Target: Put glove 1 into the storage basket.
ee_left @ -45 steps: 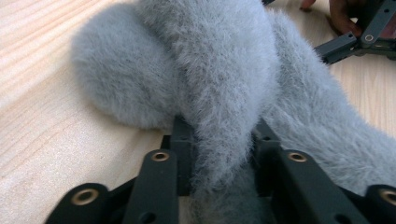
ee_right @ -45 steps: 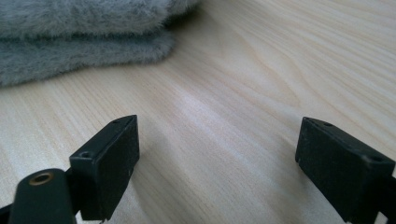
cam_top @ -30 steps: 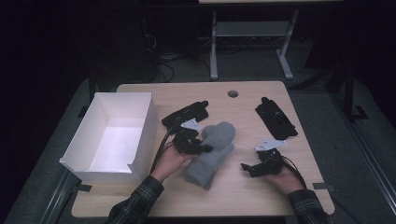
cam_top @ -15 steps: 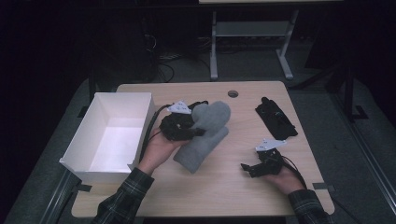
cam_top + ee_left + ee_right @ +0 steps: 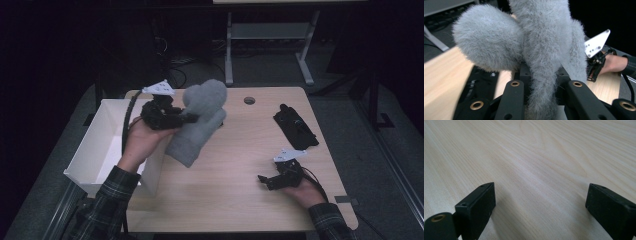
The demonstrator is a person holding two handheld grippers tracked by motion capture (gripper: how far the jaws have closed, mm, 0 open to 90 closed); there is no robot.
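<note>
Forearm in a plaid sleeve rises from the lower left of the high view, bent upward, the left hand cupped under the left gripper and holding it raised above the desk. That gripper lies roughly level, its grey plate on top and its jaws pointing to the right in the high view, just past the near wall of the white box.

Between those jaws hangs the grey mitten. They are closed on it partway along its length: in the left gripper view the fuzzy fabric is pinched between the two black jaws, the thumb lobe bulging out to the left of them and the body rising beyond. In the high view the rounded top stands above and just beyond the jaws, while the cuff droops below them toward the desk; whether the cuff touches the wood I cannot tell.

Further right, well apart from the mitten, a black glove lies flat on the desk.

At the lower right the right hand rests low on the desk, holding the right gripper with its jaws pointing left toward the middle. In the right gripper view those jaws stand wide apart with bare wood between them, gripping nothing.
</note>
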